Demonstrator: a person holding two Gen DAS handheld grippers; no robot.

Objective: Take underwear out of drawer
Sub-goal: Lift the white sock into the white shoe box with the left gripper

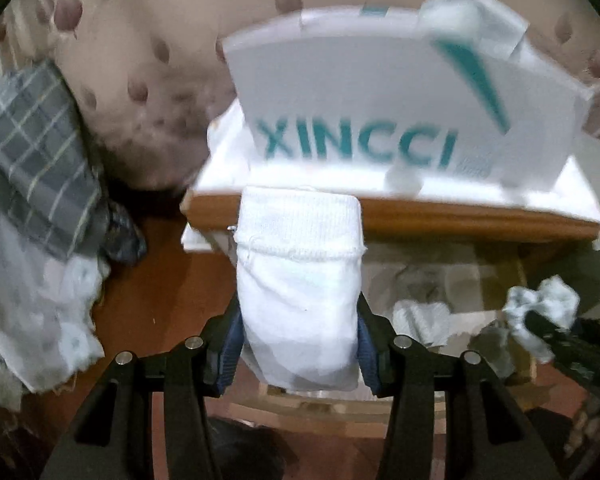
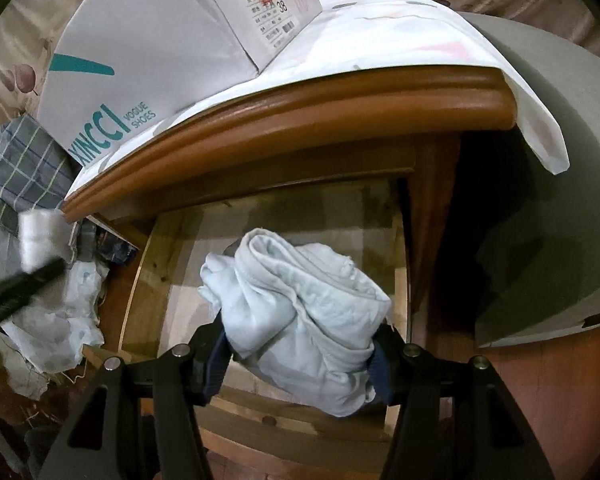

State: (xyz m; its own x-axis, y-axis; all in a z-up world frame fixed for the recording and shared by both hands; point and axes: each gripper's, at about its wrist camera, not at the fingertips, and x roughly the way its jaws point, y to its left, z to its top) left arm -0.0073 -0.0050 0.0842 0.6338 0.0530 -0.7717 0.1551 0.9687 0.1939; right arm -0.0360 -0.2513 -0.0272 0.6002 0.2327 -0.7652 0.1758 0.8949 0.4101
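Note:
My left gripper [image 1: 300, 344] is shut on folded white underwear [image 1: 300, 280] and holds it up in front of the wooden nightstand. My right gripper [image 2: 300, 356] is shut on crumpled pale blue underwear [image 2: 300, 312] above the open wooden drawer [image 2: 156, 280]. The drawer floor under it looks bare. In the left wrist view the right gripper [image 1: 556, 334] shows at the right with the pale blue underwear [image 1: 544, 304] over the drawer [image 1: 440, 280]. In the right wrist view the left gripper [image 2: 36, 274] shows at the left with the white underwear [image 2: 40, 240].
A white XINCCI shoe box [image 1: 380, 92] stands on the cloth-covered nightstand top [image 2: 300, 116]. A grey checked cloth [image 1: 36, 152] and a white cloth pile [image 1: 40, 312] lie left on the red-brown floor. A grey wall or panel [image 2: 548, 240] is right of the nightstand.

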